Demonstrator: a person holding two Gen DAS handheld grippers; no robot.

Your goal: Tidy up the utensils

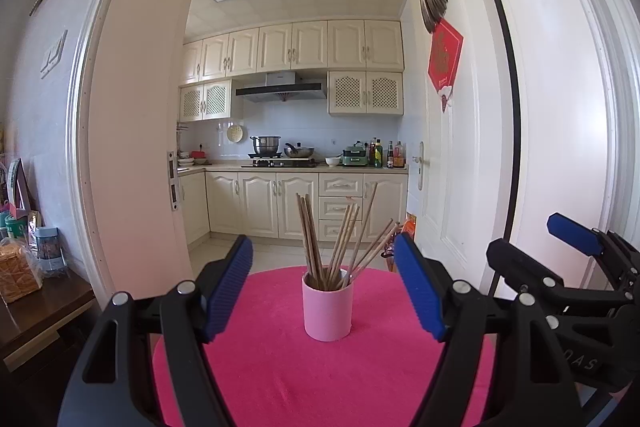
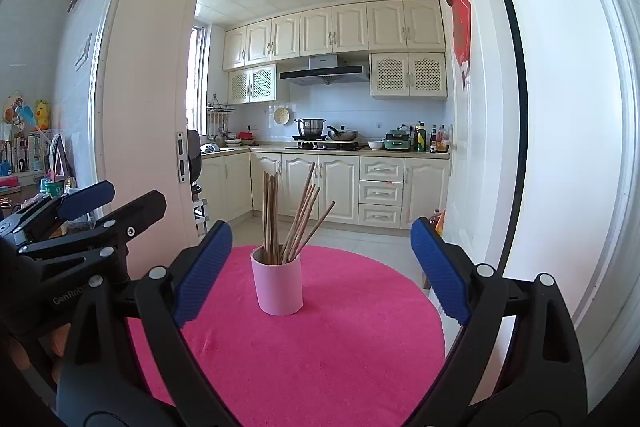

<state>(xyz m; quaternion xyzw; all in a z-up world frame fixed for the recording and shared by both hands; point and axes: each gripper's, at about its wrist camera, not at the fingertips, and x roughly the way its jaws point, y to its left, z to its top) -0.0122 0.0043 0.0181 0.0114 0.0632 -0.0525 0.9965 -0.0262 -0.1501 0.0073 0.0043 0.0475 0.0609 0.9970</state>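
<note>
A pink cup (image 1: pixel 328 311) stands upright near the middle of a round table under a bright pink cloth (image 1: pixel 280 371). Several wooden chopsticks (image 1: pixel 340 243) fan out of it. My left gripper (image 1: pixel 323 239) is open, its blue pads wide apart, with the cup a little ahead of the fingertips and nothing between them. In the right wrist view the same cup (image 2: pixel 278 287) and chopsticks (image 2: pixel 288 219) sit ahead and slightly left. My right gripper (image 2: pixel 320 227) is open too and holds nothing. Each gripper shows at the edge of the other's view: the right gripper (image 1: pixel 522 233) and the left gripper (image 2: pixel 136 193).
A dark wooden side table (image 1: pixel 44 311) at the left carries tins and a bag of bread. Beyond the pink cloth (image 2: pixel 340 347) a white doorway opens onto a kitchen with cream cabinets (image 2: pixel 304 187). A white door (image 1: pixel 452 187) with a red hanging stands at the right.
</note>
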